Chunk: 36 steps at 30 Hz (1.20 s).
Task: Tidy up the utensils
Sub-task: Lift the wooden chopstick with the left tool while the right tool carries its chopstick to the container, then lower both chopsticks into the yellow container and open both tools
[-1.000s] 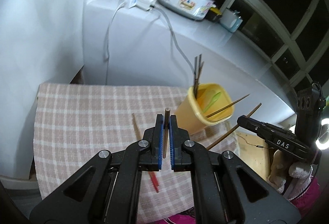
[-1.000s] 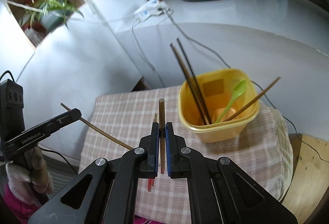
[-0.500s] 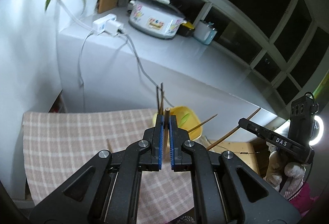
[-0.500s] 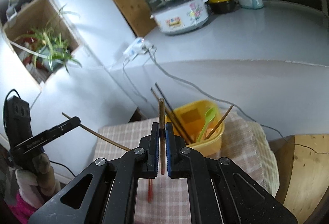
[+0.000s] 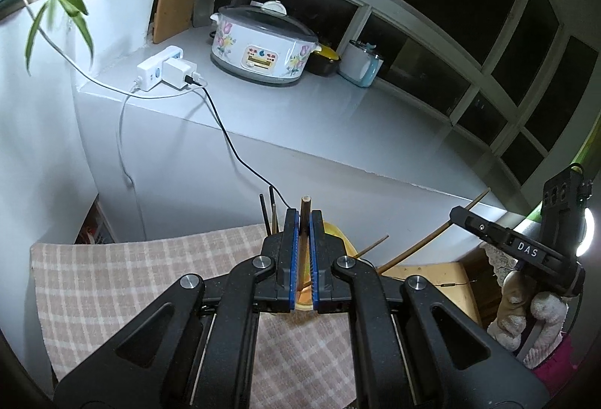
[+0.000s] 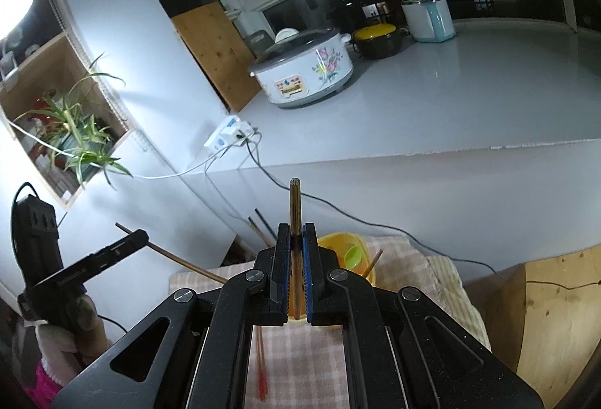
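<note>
Each gripper is found closed on one chopstick. In the left wrist view the left gripper (image 5: 305, 217) has its blue-lined jaws pressed against a brown chopstick (image 5: 305, 206), which stands upright between them with its blunt end above the jaw tips. In the right wrist view the right gripper (image 6: 295, 232) pinches a second chopstick (image 6: 295, 198) in the same manner; this one projects further above the jaws.

The yellow container (image 6: 340, 242) is seen on the checked cloth (image 6: 443, 281), directly beyond the jaws in both views and largely hidden by them. Already inside it are noted: a green spoon (image 6: 352, 253), a wooden chopstick leaning on the rim (image 6: 372, 264), and dark chopsticks (image 5: 265, 212) rising at its far side. These items are judged as sorted.

Still outside the container: a red-tipped pair of chopsticks (image 6: 260, 367) is observed lying flat on the cloth, seen through the frame of the right gripper. No other loose utensil can be made out, though much of the cloth is masked by the gripper bodies.

Assessment: the task is judged well advanced but unfinished. The two held chopsticks have not been deposited; both are carried clear of the container opening. Outstanding work is taken to be placement of these two, then collection of the red-tipped pair. Whether the held sticks sit straight enough for a clean drop cannot be confirmed.
</note>
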Each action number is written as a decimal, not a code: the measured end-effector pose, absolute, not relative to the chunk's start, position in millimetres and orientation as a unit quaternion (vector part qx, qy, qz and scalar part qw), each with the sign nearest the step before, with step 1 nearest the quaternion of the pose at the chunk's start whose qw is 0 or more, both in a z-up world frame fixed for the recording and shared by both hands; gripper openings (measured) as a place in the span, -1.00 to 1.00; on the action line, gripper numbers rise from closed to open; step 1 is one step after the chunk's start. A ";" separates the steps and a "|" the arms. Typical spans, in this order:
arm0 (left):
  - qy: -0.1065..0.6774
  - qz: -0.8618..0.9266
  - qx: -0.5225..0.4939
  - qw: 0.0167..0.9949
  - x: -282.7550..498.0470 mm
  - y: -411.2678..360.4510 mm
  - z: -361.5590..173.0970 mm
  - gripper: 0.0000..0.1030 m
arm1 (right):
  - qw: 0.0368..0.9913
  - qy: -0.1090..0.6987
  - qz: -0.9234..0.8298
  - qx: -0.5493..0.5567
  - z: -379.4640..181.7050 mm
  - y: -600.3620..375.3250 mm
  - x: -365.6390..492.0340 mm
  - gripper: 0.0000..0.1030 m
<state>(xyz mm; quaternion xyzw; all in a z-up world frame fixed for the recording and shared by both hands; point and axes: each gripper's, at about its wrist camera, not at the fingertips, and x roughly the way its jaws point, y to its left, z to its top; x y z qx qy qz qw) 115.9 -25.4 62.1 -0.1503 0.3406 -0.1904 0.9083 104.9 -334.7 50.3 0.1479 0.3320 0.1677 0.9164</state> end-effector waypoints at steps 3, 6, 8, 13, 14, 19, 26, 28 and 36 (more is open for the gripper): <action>0.346 -0.193 -0.150 0.906 121.7 -31.2 57.7 -0.94 | 0.918 0.332 0.162 0.146 47.3 -335.3 113.8 -0.91; 0.353 -0.193 -0.147 0.904 127.3 -37.7 51.9 -0.94 | 0.920 0.336 0.151 0.134 40.4 -333.3 123.4 -0.91; 0.358 -0.192 -0.147 0.902 129.4 -40.8 47.7 -0.94 | 0.919 0.341 0.146 0.131 34.6 -333.0 129.1 -0.91; 0.374 -0.186 -0.144 0.897 134.4 -49.0 34.1 -0.94 | 0.915 0.357 0.139 0.124 18.5 -331.7 139.8 -0.91; 0.378 -0.185 -0.142 0.896 135.3 -50.8 30.7 -0.94 | 0.914 0.361 0.138 0.122 15.1 -331.3 141.4 -0.91; 0.388 -0.181 -0.137 0.893 140.3 -57.0 21.5 -0.94 | 0.911 0.373 0.132 0.115 3.0 -330.4 148.4 -0.91; 0.402 -0.178 -0.124 0.890 151.8 -67.1 8.4 -0.94 | 0.906 0.390 0.129 0.102 -10.4 -326.3 159.2 -0.91; 0.407 -0.177 -0.122 0.888 154.3 -70.4 3.4 -0.94 | 0.904 0.396 0.127 0.097 -14.8 -324.0 162.7 -0.91; 0.426 -0.176 -0.115 0.880 160.4 -81.1 -15.6 -0.94 | 0.896 0.417 0.126 0.086 -33.4 -317.0 173.5 -0.91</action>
